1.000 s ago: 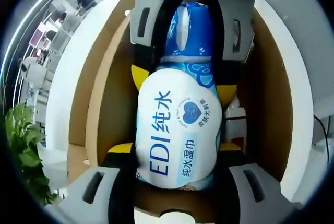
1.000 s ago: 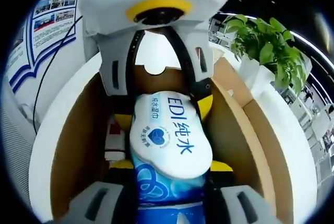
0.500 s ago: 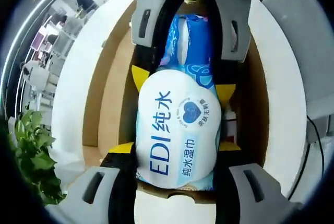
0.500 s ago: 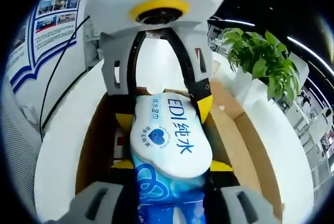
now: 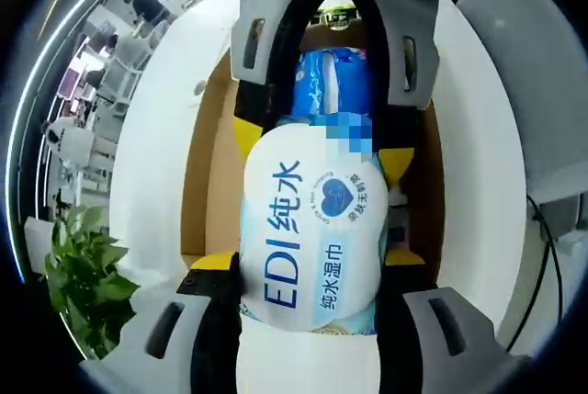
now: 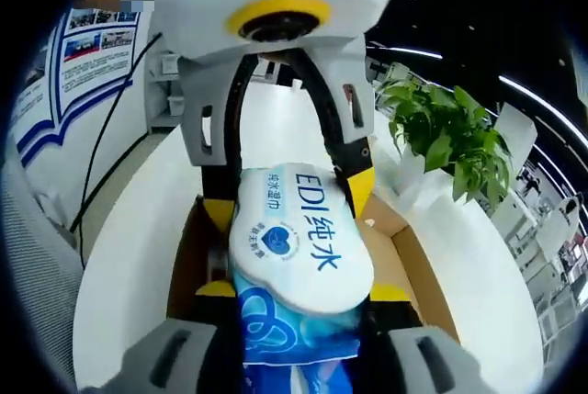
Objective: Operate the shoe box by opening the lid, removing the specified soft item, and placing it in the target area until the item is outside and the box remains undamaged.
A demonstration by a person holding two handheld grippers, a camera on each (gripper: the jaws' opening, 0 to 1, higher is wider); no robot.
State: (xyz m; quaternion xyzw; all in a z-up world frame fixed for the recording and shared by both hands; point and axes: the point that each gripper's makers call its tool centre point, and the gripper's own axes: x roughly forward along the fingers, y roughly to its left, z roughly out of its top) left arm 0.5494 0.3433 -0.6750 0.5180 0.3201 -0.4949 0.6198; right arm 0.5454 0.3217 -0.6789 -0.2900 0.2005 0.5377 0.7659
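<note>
The left hand-held gripper [image 5: 312,270] is closed on one end of the pack of wet wipes [image 5: 312,229], and the right hand-held gripper [image 6: 299,293] is closed on the other end, so the soft pack hangs between the two, above the open shoe box [image 5: 209,174].

The step in hand looks like the lift-out. To do it well, both grippers should probably rise together and level, keeping the pack from sagging or twisting, and clear the cardboard walls before carrying it sideways, so the box is not dragged or dented. Grip pressure wants to be firm but not crushing.

The box sits on a white round worktop [image 5: 152,164]. A green plant [image 6: 450,132] stands near its edge, a poster [image 6: 87,54] hangs on a wall, and office desks [image 5: 101,73] lie beyond.
</note>
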